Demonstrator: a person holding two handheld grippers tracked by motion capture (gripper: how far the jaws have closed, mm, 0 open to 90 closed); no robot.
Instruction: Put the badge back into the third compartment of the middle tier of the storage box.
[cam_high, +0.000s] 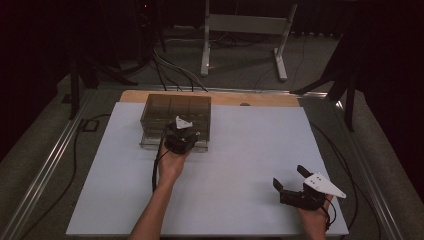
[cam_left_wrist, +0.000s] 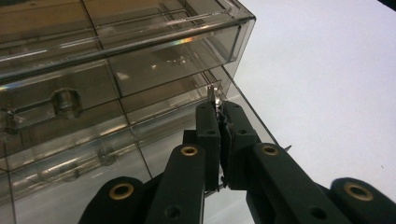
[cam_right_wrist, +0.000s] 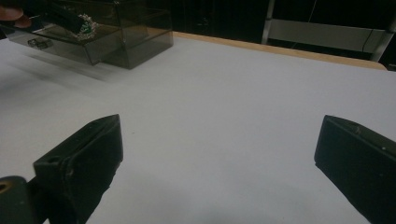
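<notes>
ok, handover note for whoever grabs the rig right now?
Left tool: shut on a small metal piece, at the front of the clear smoked drawer box, by its lower right corner.
Right tool: open, holding nothing, low over the white table at the near right.
Done: metal piece gripped. In the right gripper view one drawer stands out from the box.
Left: what the left tool does at the box.

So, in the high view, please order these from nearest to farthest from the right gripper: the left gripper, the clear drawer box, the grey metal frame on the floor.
1. left gripper: to the left and farther up the table than the right gripper, at the box's front.
2. clear drawer box: just behind the left gripper, left rear of the table.
3. grey metal frame: on the floor beyond the table's far edge.
</notes>
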